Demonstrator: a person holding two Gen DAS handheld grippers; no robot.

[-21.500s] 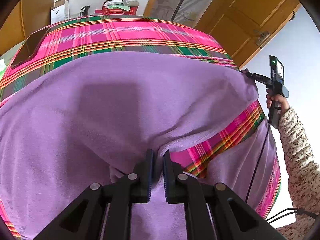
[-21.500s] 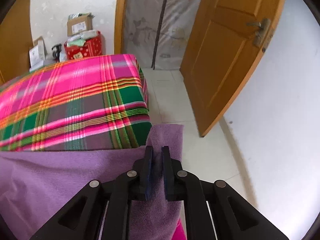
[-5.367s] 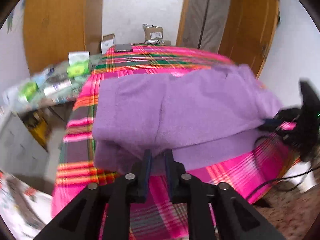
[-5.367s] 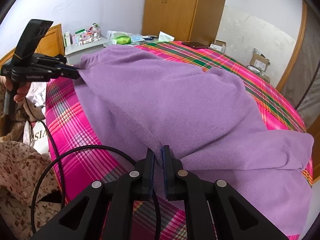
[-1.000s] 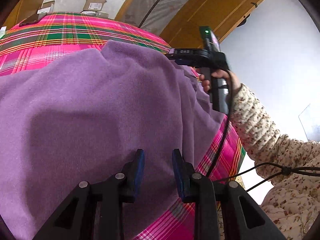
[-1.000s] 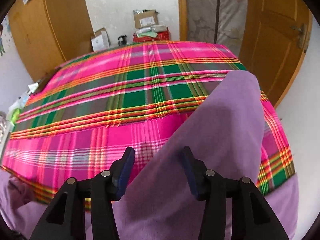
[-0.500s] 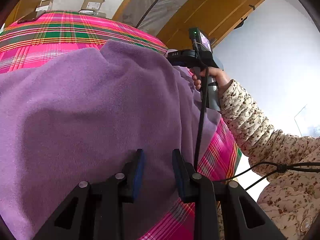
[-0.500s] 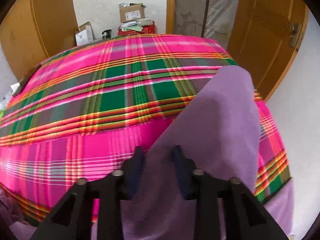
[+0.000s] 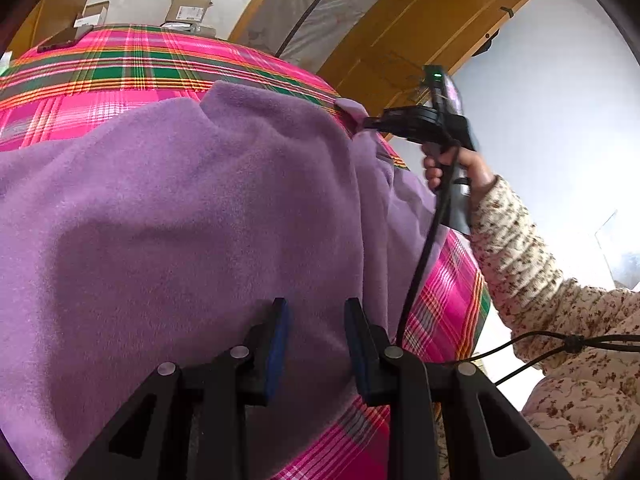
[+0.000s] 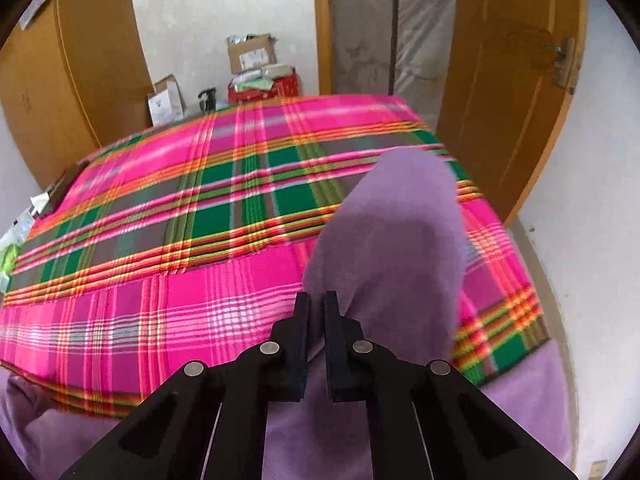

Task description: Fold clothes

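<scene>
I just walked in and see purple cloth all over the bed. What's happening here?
A person is folding a purple fleece garment spread on a bed with a pink and green plaid cover, using handheld tongs in each hand. The right tongs are shut on an edge of the fleece and hold that part raised off the cover. The left tongs hang over the garment, gripping nothing, their jaws opening.

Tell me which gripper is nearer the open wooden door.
Right. The right gripper pinches the purple garment at the bed corner beside the door; the left gripper hangs farther back over the garment.
</scene>
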